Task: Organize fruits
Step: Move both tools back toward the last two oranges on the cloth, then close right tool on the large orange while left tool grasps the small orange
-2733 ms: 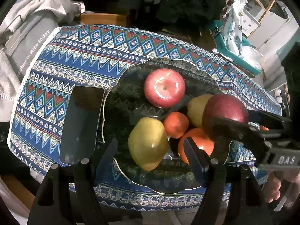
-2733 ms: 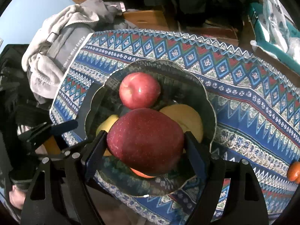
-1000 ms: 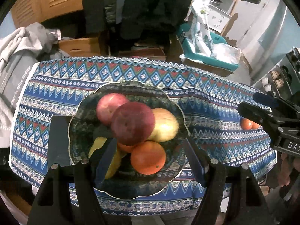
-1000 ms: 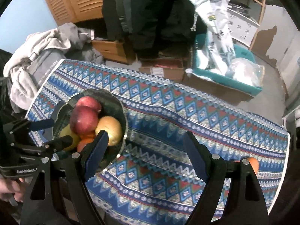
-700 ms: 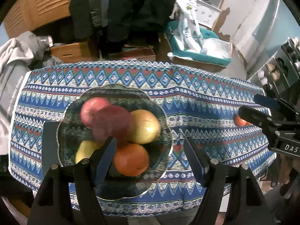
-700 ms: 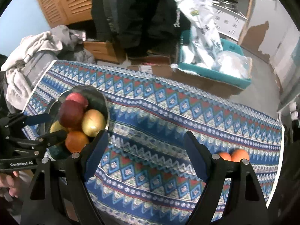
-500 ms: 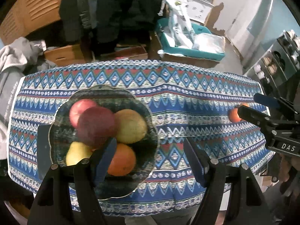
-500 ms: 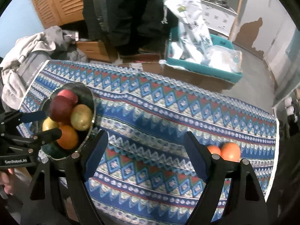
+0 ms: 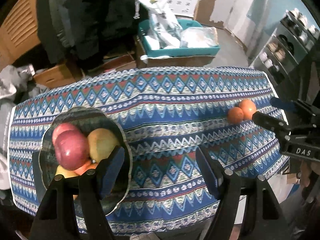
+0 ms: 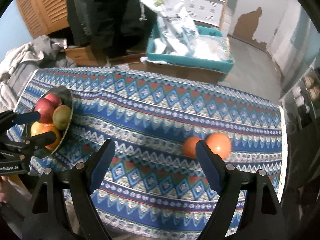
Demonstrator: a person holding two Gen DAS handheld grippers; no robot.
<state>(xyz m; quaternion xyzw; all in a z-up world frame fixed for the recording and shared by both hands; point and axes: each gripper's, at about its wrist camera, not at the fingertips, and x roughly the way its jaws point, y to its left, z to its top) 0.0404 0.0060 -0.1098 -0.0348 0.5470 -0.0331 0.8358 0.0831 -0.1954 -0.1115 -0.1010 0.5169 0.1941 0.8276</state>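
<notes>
Both grippers have swung away from the bowl [image 9: 124, 140] toward the oranges [image 10: 208, 145], leaving the dark apple [image 9: 71, 150] piled on the fruit. Left gripper [image 9: 160, 172] and right gripper [image 10: 155, 160] hang open and empty. From the right wrist, bowl at nine o'clock, oranges at three o'clock on the cloth [image 10: 160, 110].

Both views are dim, lit from overhead, with a small white glare spot on the dark red apple [image 9: 70, 150]. Fisheye bending curves the counter [image 10: 180, 108] toward black vignetted corners (strongest at the rims). The white bag [image 10: 172, 20] is smeared by motion blur.
</notes>
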